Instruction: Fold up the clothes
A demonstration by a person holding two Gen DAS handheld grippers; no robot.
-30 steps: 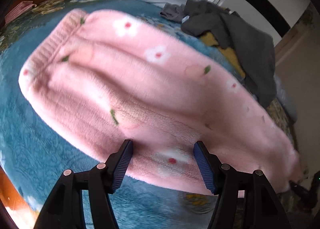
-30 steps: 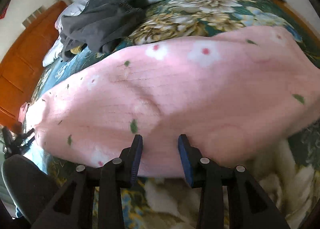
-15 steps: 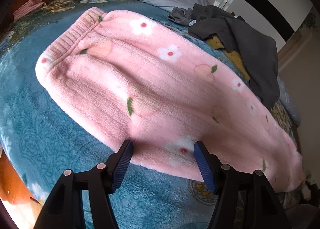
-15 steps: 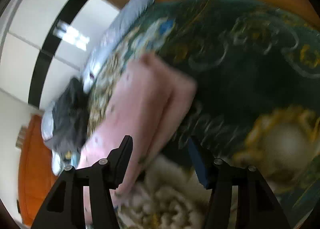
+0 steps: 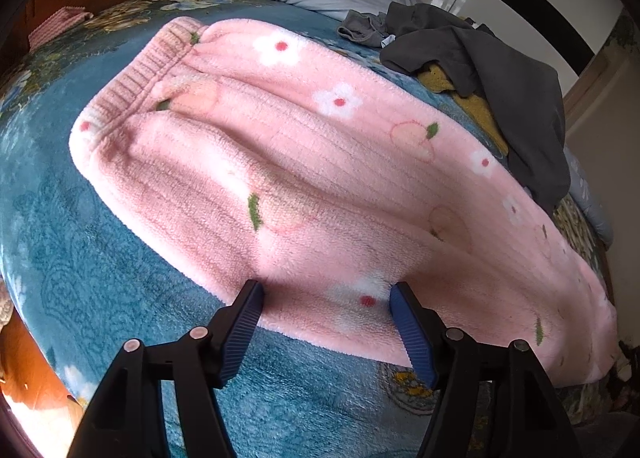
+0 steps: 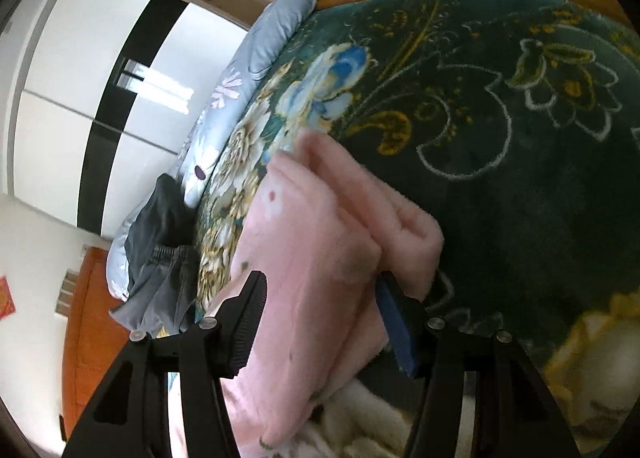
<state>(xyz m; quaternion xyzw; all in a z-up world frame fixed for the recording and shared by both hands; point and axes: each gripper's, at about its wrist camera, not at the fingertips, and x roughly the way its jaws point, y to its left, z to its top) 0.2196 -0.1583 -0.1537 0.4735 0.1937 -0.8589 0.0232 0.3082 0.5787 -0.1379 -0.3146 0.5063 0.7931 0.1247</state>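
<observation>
Closing around the cuff end of the pink fleece trousers (image 6: 316, 270) (fabric between its jaws), the right gripper (image 6: 320, 322) readies a fold; the left gripper (image 5: 326, 322) gapes over their near edge, opening.

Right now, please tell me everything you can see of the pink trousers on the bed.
The pink trousers look like soft ribbed fleece, printed with white flowers, peaches and green leaves. They have a knitted ribbed waistband and lie flat, folded lengthwise, on the teal floral blanket. The left gripper is open over their near edge. The right gripper straddles the leg end, its jaws closing. Dark grey clothes lie beside them; whether the two touch is unclear.
</observation>
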